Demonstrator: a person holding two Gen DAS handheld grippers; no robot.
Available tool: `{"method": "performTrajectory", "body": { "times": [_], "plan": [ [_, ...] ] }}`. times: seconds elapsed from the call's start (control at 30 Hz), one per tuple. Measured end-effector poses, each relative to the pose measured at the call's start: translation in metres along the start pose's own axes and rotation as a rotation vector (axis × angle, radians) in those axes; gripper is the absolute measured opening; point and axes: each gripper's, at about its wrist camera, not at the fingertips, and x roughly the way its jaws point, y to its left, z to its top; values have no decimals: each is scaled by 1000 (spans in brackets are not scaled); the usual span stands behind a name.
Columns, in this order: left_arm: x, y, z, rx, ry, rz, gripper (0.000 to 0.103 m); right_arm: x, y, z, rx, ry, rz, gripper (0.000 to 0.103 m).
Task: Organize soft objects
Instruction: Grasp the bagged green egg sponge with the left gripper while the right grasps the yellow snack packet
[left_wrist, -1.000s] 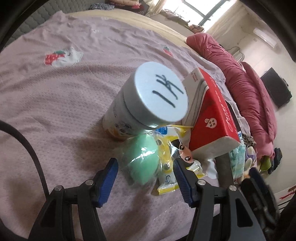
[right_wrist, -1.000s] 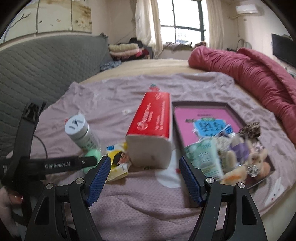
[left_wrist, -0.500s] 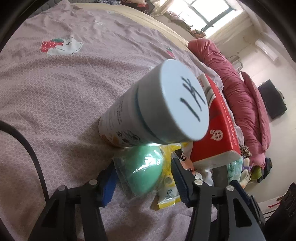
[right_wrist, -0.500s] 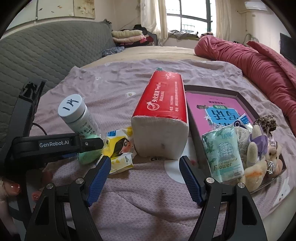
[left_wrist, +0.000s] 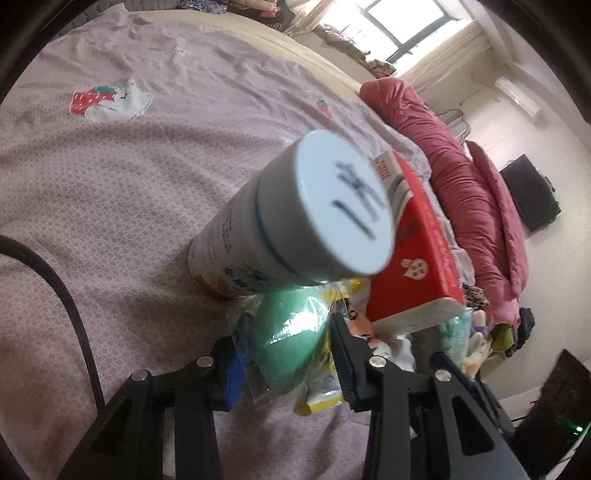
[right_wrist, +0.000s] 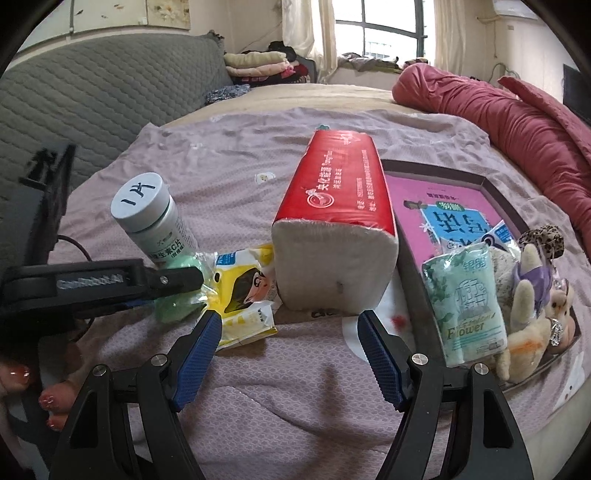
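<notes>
- Left wrist view: the left claw (left_wrist: 288, 354) is closing around a soft green egg-shaped sponge in clear plastic wrap (left_wrist: 291, 332). The sponge sits between the blue pads on the mauve patterned bedspread (left_wrist: 110, 184), just beside a white cylindrical bottle with a handwritten lid (left_wrist: 295, 218). Whether the pads already press it I cannot tell; the wrap looks touched on both sides.
- Left wrist view: a red plastic-wrapped pack of white tissues (left_wrist: 417, 266) lies close behind, with a yellow cartoon-printed packet (left_wrist: 325, 391) under the right pad.
- Right wrist view: the right claw (right_wrist: 290, 354) hangs open and empty in front of the tissue pack (right_wrist: 336, 236). The dark-rimmed tray with a pink printed base (right_wrist: 491, 188) already holds a pale green tissue packet (right_wrist: 465, 295) and plush toys (right_wrist: 535, 291).
- Step in hand, as I judge it: grasping the sponge. Next, a firm pinch, a lift clear of the bottle, then carrying it to the tray.
</notes>
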Motion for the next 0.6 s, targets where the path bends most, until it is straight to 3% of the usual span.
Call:
{"method": "performTrajectory", "body": {
  "times": [0.2, 0.47, 0.6],
  "plan": [
    [-23, -6, -6, 33, 3, -17, 41, 6, 5, 1, 2, 8, 19, 77],
    [-78, 1, -26, 109, -31, 74, 41, 25, 26, 4, -22, 33, 23, 77],
    [-94, 6, -33, 119, -40, 75, 41, 42, 42, 4, -25, 63, 10, 77]
  ]
}}
